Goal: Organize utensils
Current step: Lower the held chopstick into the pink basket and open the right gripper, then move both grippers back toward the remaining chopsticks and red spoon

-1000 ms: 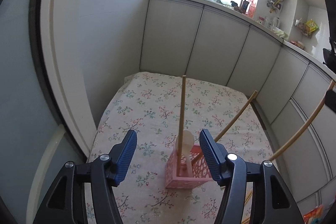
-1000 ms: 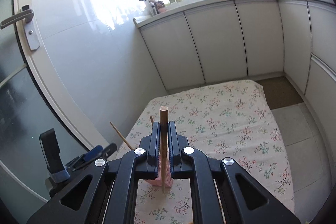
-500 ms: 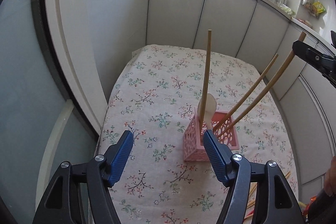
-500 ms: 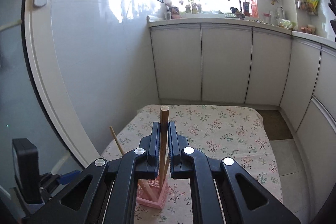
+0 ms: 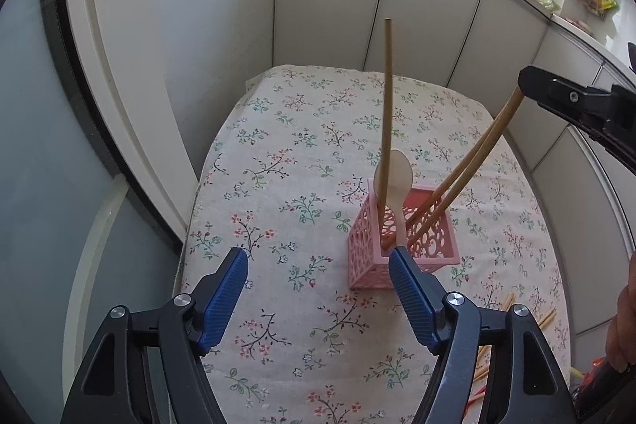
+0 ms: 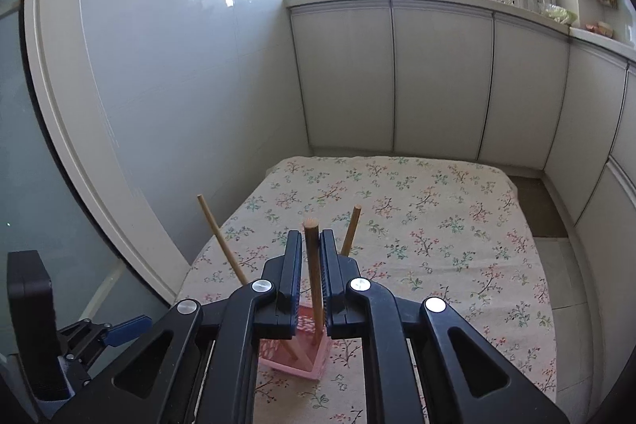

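A pink perforated basket (image 5: 401,249) stands on the flowered tablecloth (image 5: 302,153). In it are a white spoon (image 5: 395,173), an upright wooden chopstick (image 5: 386,114) and two leaning chopsticks (image 5: 457,181). My left gripper (image 5: 318,273) is open and empty, just in front of the basket. My right gripper (image 6: 310,257) is shut on the top of a wooden chopstick (image 6: 314,285) whose lower end is in the basket (image 6: 302,360). The right gripper also shows in the left wrist view (image 5: 528,88).
Loose chopsticks (image 5: 512,308) lie on the cloth at the right. White cabinets (image 6: 437,82) stand behind the table, and a glass door (image 6: 39,146) at the left. A hand (image 5: 624,328) is at the right edge.
My left gripper has backed off and shifted left, so the basket sits further right. My right gripper has lowered its chopstick into the basket beside the other leaning one.
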